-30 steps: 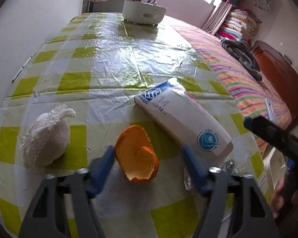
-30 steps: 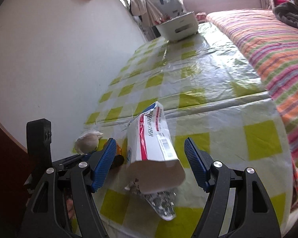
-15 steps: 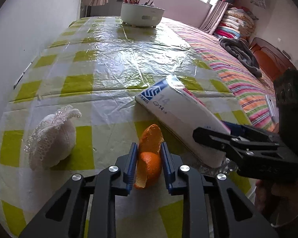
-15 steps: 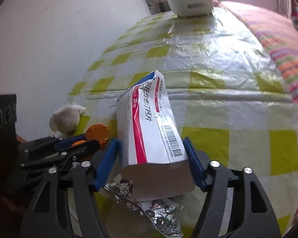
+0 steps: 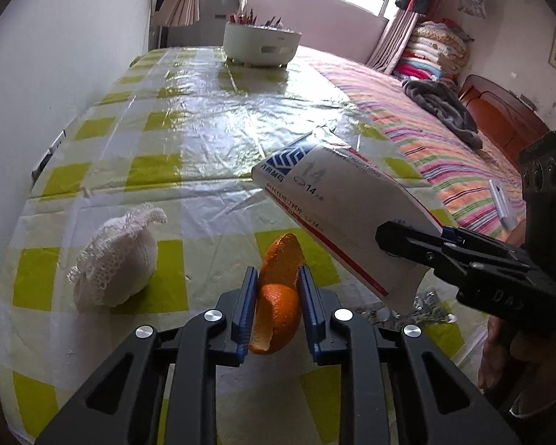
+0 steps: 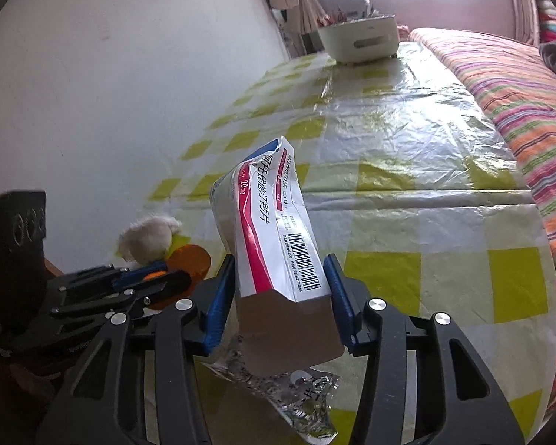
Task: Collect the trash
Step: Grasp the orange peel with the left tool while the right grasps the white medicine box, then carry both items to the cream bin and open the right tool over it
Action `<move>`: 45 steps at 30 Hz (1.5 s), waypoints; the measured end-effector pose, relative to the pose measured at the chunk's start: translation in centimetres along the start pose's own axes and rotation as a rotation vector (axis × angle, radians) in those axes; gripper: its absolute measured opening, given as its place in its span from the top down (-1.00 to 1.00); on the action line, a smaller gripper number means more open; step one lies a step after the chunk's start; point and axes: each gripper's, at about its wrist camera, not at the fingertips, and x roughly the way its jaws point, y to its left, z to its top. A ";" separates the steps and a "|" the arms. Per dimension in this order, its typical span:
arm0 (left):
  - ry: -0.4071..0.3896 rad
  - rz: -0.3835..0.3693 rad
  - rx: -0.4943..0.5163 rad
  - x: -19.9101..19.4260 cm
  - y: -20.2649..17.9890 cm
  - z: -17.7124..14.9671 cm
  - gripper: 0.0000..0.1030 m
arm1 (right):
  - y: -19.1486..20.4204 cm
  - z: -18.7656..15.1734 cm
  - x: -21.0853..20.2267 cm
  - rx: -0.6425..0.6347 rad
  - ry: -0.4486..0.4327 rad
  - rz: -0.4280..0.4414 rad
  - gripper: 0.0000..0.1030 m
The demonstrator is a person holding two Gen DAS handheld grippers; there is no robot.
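The worktop carries a glossy, wrinkled yellow-and-white checked plastic cover (image 5: 211,118). The white cardboard medicine box (image 6: 274,237) looks smooth and slightly shiny, and crumpled silver foil (image 6: 300,396) hangs below it. The orange peel (image 5: 278,296) is matt and dimpled. The white lace cloth pouch (image 5: 118,256) looks rough.

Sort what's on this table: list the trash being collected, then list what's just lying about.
Trash being collected:
orange peel, shut in the left gripper
medicine box, shut in the right gripper
foil blister pack, lying under the box
white foam fruit net, untouched

Just lying about:
white tub at the table's far end
bed alongside
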 end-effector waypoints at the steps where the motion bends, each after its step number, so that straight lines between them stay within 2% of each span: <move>1: -0.007 -0.002 0.001 -0.2 -0.1 0.0 0.57 | -0.1 0.0 -0.4 0.011 -0.012 0.010 0.09; 6: -0.037 -0.019 0.007 -1.1 -0.5 0.1 0.57 | -1.0 -0.2 -2.2 0.064 -0.051 0.046 0.09; 16: -0.065 -0.059 0.023 -2.6 -2.2 -0.2 0.57 | -1.6 -1.8 -7.2 0.083 -0.112 0.028 0.09; 30: -0.076 -0.164 0.089 -4.7 -7.4 -2.4 0.57 | -4.8 -4.8 -12.2 0.069 -0.135 -0.078 0.09; 45: -0.062 -0.280 0.212 -5.3 -15.5 -4.9 0.57 | -7.4 -9.0 -20.2 0.133 -0.238 -0.116 0.08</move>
